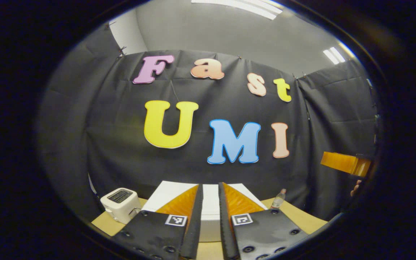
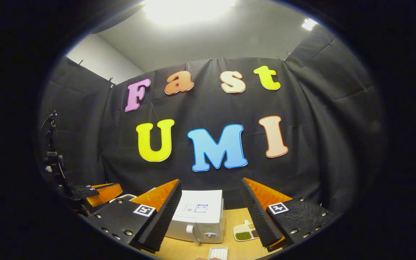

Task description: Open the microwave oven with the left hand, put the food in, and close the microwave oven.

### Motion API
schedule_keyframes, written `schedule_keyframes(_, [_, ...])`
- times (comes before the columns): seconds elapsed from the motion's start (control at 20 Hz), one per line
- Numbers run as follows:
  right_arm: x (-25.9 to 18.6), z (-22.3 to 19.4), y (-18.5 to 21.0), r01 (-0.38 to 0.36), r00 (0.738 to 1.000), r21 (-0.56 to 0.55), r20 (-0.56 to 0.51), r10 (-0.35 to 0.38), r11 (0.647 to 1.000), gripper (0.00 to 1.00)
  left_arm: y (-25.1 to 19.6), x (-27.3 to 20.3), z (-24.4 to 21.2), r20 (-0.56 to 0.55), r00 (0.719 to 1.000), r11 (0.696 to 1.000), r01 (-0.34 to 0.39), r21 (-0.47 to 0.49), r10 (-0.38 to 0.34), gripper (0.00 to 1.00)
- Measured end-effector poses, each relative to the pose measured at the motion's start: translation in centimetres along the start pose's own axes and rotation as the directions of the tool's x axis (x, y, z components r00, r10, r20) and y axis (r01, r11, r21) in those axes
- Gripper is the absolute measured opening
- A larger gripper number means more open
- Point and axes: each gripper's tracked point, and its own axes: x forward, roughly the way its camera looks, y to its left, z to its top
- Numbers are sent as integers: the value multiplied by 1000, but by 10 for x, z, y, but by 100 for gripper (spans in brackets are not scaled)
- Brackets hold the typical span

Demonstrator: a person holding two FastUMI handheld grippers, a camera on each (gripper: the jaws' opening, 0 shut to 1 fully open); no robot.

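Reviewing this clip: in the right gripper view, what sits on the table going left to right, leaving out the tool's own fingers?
Other tool at far left → white toaster peeking behind the near finger → white microwave oven → small white tray at the bottom edge → divided food plate.

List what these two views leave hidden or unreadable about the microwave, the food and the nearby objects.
- Microwave: left gripper view, front hidden by that gripper's own fingers.
- Food tray: right gripper view, right part behind a finger; contents too small to identify.
- White container: right gripper view, cut off at the bottom edge.
- Bottle: left gripper view, too small for detail.
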Motion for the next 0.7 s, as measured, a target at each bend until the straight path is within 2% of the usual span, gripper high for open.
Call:
schedule_keyframes(0.15, [-1,6,10,0,1000,-16,8,0,1000,98,19,-24,27,45,999,1000,-29,12,28,74])
schedule_keyframes(0.3, [-4,9,22,3,1000,-22,13,-3,1000,98,40,-34,43,71,996,998,-54,-7,55,93])
schedule_keyframes(0.5, [-12,7,36,13,1000,-19,9,-13,1000,98,74,-52,48,98,991,996,-89,-7,89,95])
schedule_keyframes(0.7, [-22,7,49,40,999,-25,15,-40,999,98,101,-69,47,87,992,996,-87,-9,87,95])
